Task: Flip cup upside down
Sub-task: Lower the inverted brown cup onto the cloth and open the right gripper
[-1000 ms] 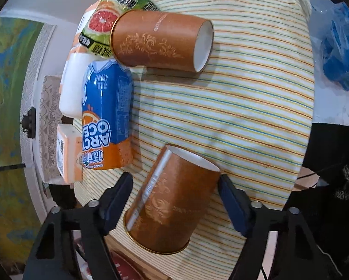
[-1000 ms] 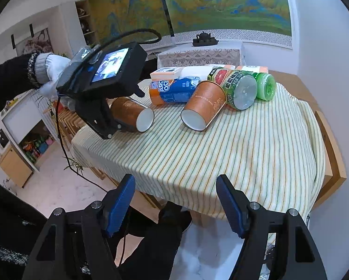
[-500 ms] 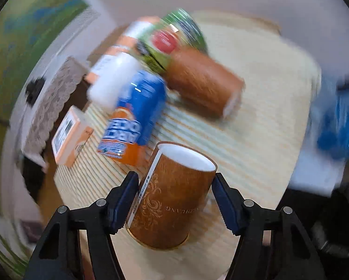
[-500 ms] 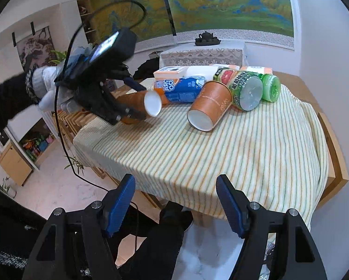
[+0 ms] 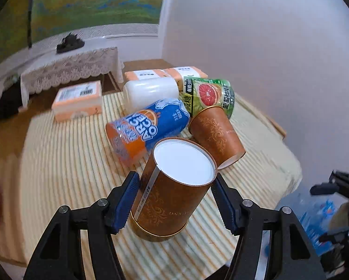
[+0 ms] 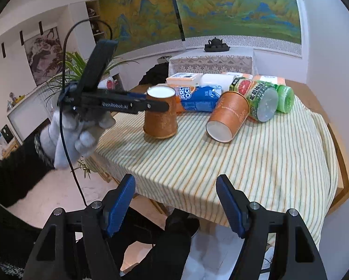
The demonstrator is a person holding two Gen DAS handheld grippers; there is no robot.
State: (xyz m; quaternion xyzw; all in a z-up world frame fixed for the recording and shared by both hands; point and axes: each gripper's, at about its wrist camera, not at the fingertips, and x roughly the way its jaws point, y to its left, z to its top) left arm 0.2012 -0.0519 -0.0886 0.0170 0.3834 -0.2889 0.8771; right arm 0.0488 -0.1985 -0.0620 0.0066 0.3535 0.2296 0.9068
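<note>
My left gripper [image 5: 175, 200] is shut on a brown paper cup [image 5: 172, 196] with gold ornament. The cup stands upside down, white base up, its gold rim on the striped tablecloth [image 5: 64, 170]. In the right wrist view the same cup [image 6: 160, 114] stands near the table's left edge with the left gripper [image 6: 151, 105] around it. A second brown cup [image 5: 217, 137] lies on its side just behind; it also shows in the right wrist view [image 6: 229, 116]. My right gripper [image 6: 175, 206] is open and empty, off the table's front edge.
A blue-orange drink pouch [image 5: 146, 128], a white bottle [image 5: 151, 93], a green grapefruit bottle [image 5: 209, 95] and orange boxes [image 5: 78, 102] lie behind the cups. A green roll [image 6: 285, 99] lies at the back right. The cloth's front and right parts are bare [image 6: 256, 163].
My left gripper closed on the lying cup, lifted it and turned it over. The cup now stands mouth down on the cloth. The right gripper stayed put.
</note>
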